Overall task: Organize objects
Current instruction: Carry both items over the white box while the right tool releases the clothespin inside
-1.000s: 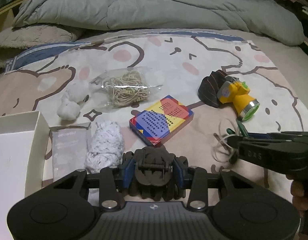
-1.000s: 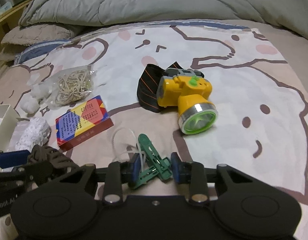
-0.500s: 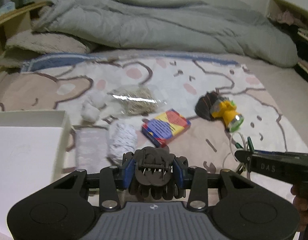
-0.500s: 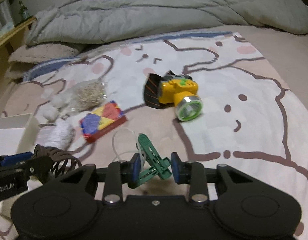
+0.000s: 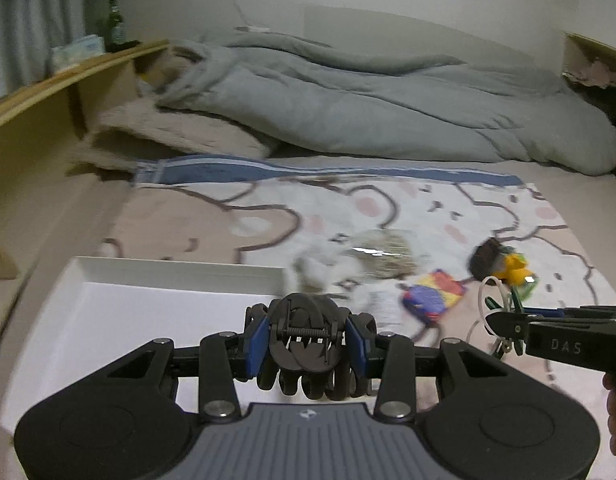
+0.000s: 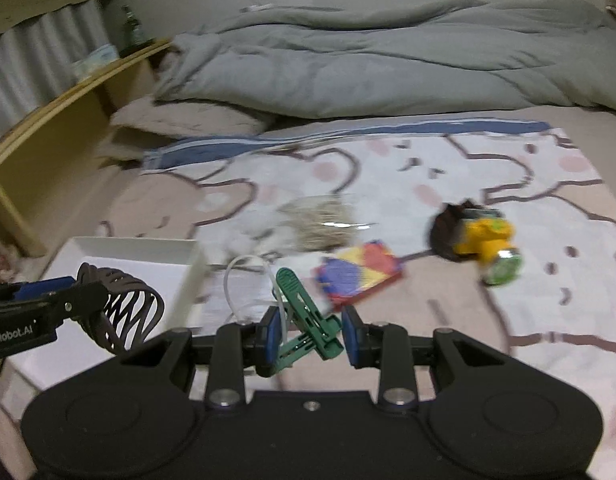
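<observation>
Lifted clear of the blanket since a second ago — left gripper (image 5: 306, 338) pinching the dark hair claw (image 5: 308, 344) over the white box (image 5: 180, 276), right gripper (image 6: 306, 334) clamped on the green clip (image 6: 304, 320) beside it. Drop-off probably next, though blurred.

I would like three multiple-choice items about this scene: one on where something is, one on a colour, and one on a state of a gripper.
1. Where is the white box?
A. Left of the loose things on the blanket
B. On the grey duvet
C. Right of the headlamp

2. What colour is the clothespin in the right gripper?
A. Red
B. Green
C. Yellow

3. What is the state of the left gripper?
A. Open and empty
B. Shut on the headlamp
C. Shut on a dark hair claw clip

Answers:
1 A: the white box lies left of the card box and headlamp.
2 B: the clothespin in the right gripper is green.
3 C: the jaws of the left gripper press the hair claw clip.
</observation>
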A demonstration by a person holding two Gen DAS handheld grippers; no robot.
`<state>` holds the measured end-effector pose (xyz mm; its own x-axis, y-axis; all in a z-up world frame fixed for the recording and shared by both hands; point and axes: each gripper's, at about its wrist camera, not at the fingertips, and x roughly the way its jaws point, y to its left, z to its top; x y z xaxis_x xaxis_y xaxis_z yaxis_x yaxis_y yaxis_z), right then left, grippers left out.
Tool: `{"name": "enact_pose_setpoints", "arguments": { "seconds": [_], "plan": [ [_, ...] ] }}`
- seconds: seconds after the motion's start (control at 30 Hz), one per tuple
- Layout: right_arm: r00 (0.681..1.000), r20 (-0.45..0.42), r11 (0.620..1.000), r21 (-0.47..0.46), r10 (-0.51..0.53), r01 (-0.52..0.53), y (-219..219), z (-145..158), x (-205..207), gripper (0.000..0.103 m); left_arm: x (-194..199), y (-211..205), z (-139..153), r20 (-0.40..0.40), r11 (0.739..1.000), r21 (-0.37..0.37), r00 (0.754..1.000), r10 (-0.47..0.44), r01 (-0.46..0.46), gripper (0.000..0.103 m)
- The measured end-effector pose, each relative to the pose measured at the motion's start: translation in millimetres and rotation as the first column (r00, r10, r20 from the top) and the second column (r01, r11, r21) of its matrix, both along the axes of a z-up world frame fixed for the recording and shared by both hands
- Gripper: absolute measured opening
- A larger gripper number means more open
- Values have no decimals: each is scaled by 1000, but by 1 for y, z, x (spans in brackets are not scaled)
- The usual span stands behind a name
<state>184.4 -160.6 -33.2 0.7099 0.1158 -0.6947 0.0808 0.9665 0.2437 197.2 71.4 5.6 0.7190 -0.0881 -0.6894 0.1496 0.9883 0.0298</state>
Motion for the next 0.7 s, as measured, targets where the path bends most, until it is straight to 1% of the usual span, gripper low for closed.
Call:
{"name": "enact_pose_setpoints", "arguments": {
  "seconds": [0.1,0.37,0.5,0.7],
  "plan": [
    [999,-15,999,20,42,-41,28,1,7,33,-1,30,5,-9,1000,-1,1000,29,-29,43],
    [987,-34,986,70,155,-152,102,1,26,33,-10,100,7,-32,992,65,993,114,-112,43],
    [980,-63,977,108,190,-183,131,-4,37,33,-11,132,4,-47,985,94,988,148,-143,43],
    [969,-140,970,159,204,-182,166,-20,52,33,-2,165,-6,-118,982,96,978,174,-163,43]
  ]
}}
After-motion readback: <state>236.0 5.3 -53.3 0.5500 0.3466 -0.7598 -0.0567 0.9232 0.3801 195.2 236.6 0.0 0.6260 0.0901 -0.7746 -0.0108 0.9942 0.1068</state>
